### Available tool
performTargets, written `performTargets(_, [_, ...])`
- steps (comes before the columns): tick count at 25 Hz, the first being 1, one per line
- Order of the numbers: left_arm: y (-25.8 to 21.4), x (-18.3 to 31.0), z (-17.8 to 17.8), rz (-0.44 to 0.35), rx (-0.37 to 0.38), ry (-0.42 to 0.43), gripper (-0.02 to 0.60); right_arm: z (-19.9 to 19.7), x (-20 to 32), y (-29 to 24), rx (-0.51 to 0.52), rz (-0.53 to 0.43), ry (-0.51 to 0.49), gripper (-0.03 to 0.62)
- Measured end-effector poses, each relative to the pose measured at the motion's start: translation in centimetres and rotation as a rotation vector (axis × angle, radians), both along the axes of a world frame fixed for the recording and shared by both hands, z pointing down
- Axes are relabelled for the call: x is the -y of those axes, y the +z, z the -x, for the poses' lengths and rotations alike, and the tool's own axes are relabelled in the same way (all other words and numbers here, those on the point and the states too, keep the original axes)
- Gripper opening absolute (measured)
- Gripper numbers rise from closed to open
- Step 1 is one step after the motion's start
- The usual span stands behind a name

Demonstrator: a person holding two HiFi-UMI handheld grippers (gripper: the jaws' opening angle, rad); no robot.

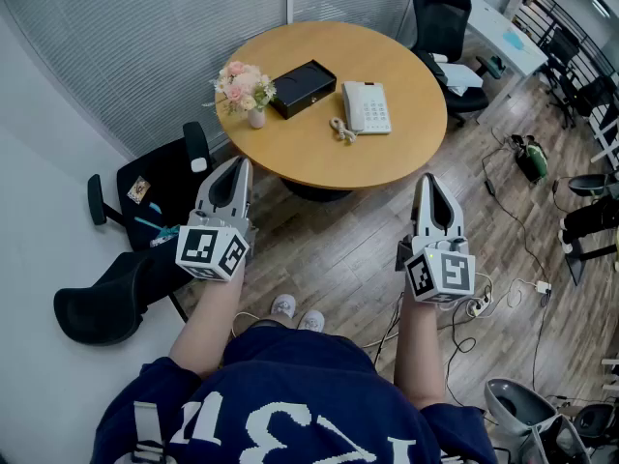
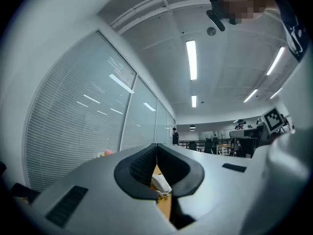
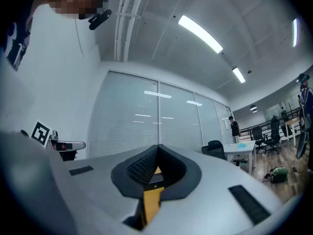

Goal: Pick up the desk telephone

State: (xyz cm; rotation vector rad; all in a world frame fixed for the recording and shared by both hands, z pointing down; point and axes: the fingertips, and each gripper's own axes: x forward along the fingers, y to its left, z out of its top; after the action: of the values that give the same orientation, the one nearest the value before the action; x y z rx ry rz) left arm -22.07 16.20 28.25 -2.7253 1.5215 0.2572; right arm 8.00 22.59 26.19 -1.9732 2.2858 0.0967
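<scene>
We hold the left gripper and right gripper closed and empty, short of the bench, with the telephone still beyond reach.

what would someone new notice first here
The round wooden table ahead carries a white desk telephone toward its right, a black box in the middle and a vase of pink flowers at its left. Nearer the camera, the left tool and right tool hang shut and empty, short of the table.
</scene>
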Motion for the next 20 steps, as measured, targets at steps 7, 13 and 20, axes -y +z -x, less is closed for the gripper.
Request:
performTargets(7, [-0.1,-0.2,-1.0,-0.005,0.005,-0.005,0.017,-0.5,0.1,-0.5,-0.001,-0.011,-0.028,0.026])
performTargets(13, [-0.1,0.7,-1.9,-0.008,0.003,-0.005,0.017,-1.3,1.0,-0.5,0.059,-0.032,-0.035,0.027])
performTargets(20, [0.1,6.0,-3.7,-0.019,-0.027,0.033,0.017,-1.9,5.3,-0.3,0.052,-0.030,-0.013,0.028])
